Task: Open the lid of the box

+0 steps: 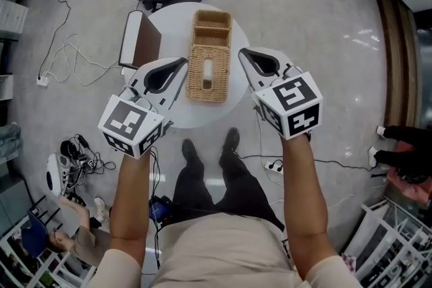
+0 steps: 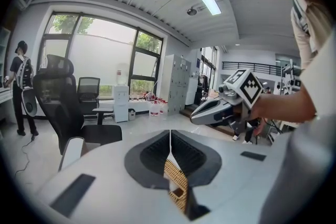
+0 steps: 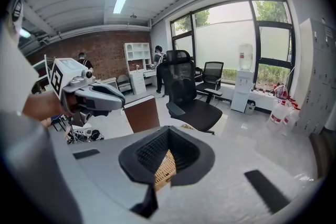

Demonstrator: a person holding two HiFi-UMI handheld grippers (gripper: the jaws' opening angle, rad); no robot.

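Holding both tools low over the round white table (image 1: 202, 114), nothing gripped. My left gripper (image 1: 182, 64) has its jaws pressed together and empty, tips just beside the left wall of the wicker box (image 1: 207, 74). The box sits mid-table, long axis running away from me. Its near section has a woven top with a slot; its far section looks like open compartments (the lid folded back, or just a tray part, I cannot tell). My right gripper (image 1: 243, 52) is likewise closed and empty, tips just off the box's right wall.

Handling, my guess: woven cane, so light, fairly stiff but springy, rough enough not to slip, strands brittle under a hard pinch. So light a box will probably slide or tip on the smooth tabletop when the lid lifts. One gripper should steady a side wall while the other takes the lid at its rim or hooks the slot edge, gently.

Views: only the head view gives the box's whole outline, the slot and both grippers flanking it. The left gripper view shows just a sliver of weave (image 2: 176, 181) below its closed tips, with the right gripper (image 2: 193, 119) opposite. The right gripper view shows a similar wedge of wicker (image 3: 165, 168), the left gripper (image 3: 124, 101) opposite, and an office chair (image 3: 186, 92) whole beyond the table.
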